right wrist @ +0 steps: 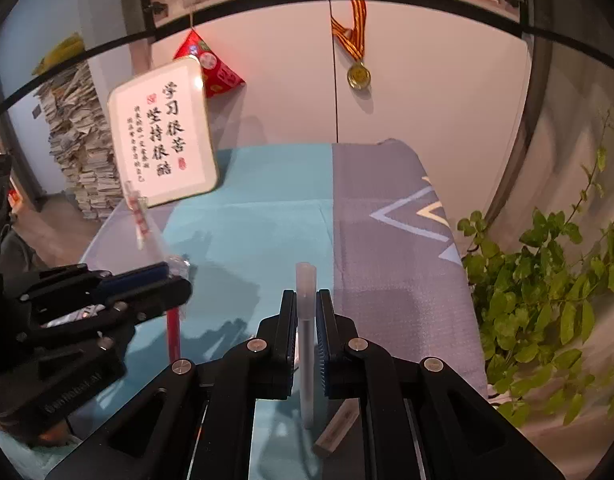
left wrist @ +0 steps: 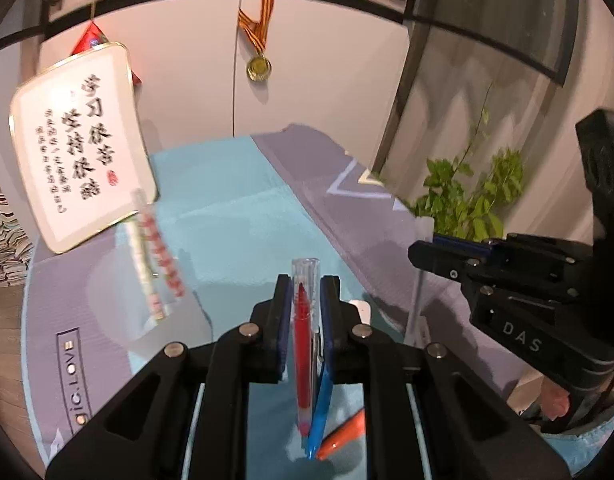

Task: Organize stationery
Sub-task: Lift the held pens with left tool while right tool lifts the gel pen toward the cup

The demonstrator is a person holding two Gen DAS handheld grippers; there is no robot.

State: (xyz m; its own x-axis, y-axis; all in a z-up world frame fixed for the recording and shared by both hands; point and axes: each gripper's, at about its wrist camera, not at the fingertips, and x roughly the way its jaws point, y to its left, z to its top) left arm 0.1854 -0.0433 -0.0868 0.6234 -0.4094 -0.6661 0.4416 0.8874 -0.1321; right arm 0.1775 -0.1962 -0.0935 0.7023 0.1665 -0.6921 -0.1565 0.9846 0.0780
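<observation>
Stationery is in both hands at once here. From the left wrist view, the left tongs point(left wrist: 305, 292) are clamped on a red pen point(left wrist: 303, 356) inside a clear case, its capped end poking out past the tips, lifted above the surface point(left wrist: 227, 216) covered in teal and grey cloth. Beneath it a blue pen point(left wrist: 321, 416) and an orange pen point(left wrist: 343, 436) lie loose on the cloth, apparently awaiting their turn. At the right edge the other gripper holds something pale.

From the right wrist view, the right tongs point(right wrist: 306, 312) are pressed together on a frosted white pen point(right wrist: 306, 340), also raised clear of the surface. A pale eraser-like block point(right wrist: 337, 428) lies below. Both pens are gripped mid-barrel and roughly parallel, which likely suits carrying them together to one holder. A framed calligraphy board point(right wrist: 163, 132) leans against the wall behind.
</observation>
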